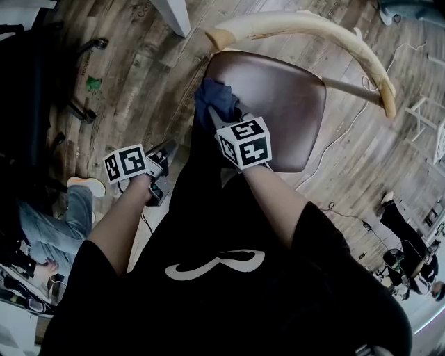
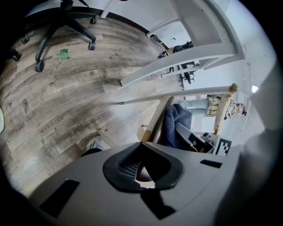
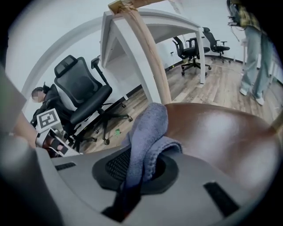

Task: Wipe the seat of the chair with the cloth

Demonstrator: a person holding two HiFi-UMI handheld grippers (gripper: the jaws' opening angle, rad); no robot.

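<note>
The chair has a brown seat (image 1: 285, 90) (image 3: 221, 128) and a curved pale wooden backrest (image 1: 313, 28). A blue cloth (image 1: 211, 99) (image 3: 148, 132) lies bunched on the seat's left corner, and it also shows in the left gripper view as the cloth (image 2: 177, 126). My right gripper (image 1: 219, 119) (image 3: 141, 170) is shut on the cloth, which drapes out over the jaws onto the seat. My left gripper (image 1: 161, 158) (image 2: 139, 170) hangs left of the chair over the wooden floor. Its jaws look shut with nothing held.
A black office chair (image 1: 42, 76) (image 3: 84, 97) stands on the left. A white desk leg (image 1: 174, 14) is behind the chair. A seated person's legs (image 1: 62, 215) are at lower left. A thin cable (image 1: 348, 132) runs over the floor on the right.
</note>
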